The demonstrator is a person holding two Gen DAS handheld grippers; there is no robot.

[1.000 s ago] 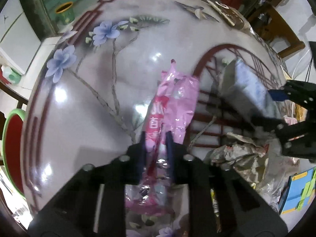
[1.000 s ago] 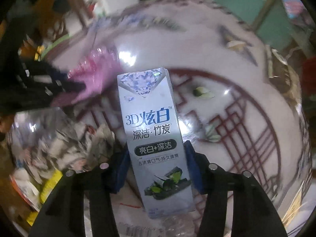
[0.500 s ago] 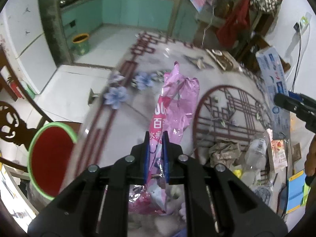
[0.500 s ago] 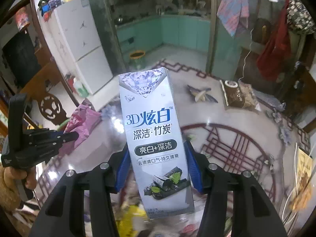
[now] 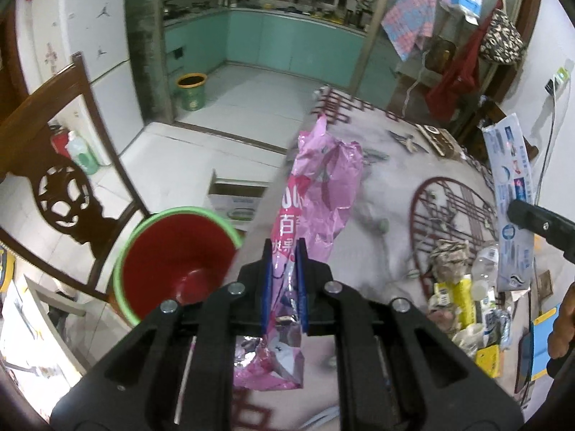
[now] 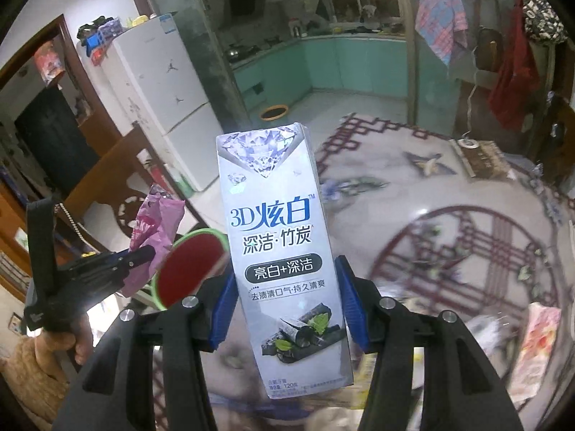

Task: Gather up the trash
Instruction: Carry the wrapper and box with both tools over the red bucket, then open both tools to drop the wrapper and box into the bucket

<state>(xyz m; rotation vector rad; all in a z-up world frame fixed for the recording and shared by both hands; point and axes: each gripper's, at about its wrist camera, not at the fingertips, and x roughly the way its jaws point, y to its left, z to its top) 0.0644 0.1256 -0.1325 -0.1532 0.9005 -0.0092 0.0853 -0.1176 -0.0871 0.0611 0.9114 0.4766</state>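
Note:
My left gripper (image 5: pixel 284 251) is shut on a crumpled pink foil wrapper (image 5: pixel 320 186), held in the air above the table's left edge. A red bin with a green rim (image 5: pixel 172 262) stands on the floor just left of it. My right gripper (image 6: pixel 285 280) is shut on a silver toothpaste box (image 6: pixel 276 237), upright and lifted over the table. In the right wrist view the left gripper (image 6: pixel 143 253) with the pink wrapper (image 6: pixel 152 231) hangs beside the red bin (image 6: pixel 190 269). The toothpaste box (image 5: pixel 508 194) also shows at the right of the left wrist view.
A pile of trash (image 5: pixel 463 287), with crumpled paper, a plastic bottle and yellow packets, lies on the round patterned table (image 5: pixel 395 215). A carved wooden chair (image 5: pixel 68 194) stands beside the bin. A cardboard box (image 5: pixel 233 197) and a green pail (image 5: pixel 192 91) sit on the tiled floor.
Both grippers have risen off the table with their loads. The left one swung leftward, bringing the red bin into view below it. The right one lifted the toothpaste box high.

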